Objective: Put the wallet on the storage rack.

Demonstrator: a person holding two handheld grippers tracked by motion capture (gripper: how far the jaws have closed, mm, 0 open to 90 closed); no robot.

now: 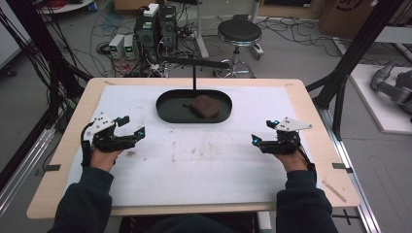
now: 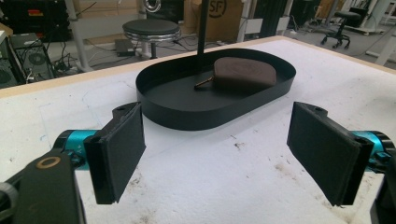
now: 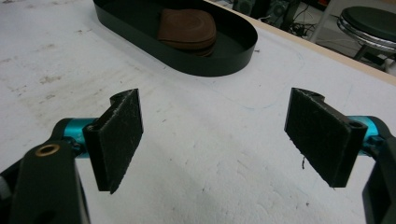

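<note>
The brown pouch (image 1: 204,106) lies inside the black oval tray (image 1: 167,108) at the 12 o'clock side of the bench (image 1: 63,145). The left tongs (image 1: 130,127) rest at 9 o'clock, jaws apart and holding nothing. The right tongs (image 1: 262,132) rest at 3 o'clock, jaws likewise apart, well clear of the tray.

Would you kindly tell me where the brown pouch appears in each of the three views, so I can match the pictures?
High view: the brown pouch lies in the right half of the black oval tray, above centre.
Left gripper view: the pouch is right of centre near the top, beyond the open jaws.
Right gripper view: the pouch is at the top, left of centre.
Shared landmark: the tray itself, on the white mat.
</note>
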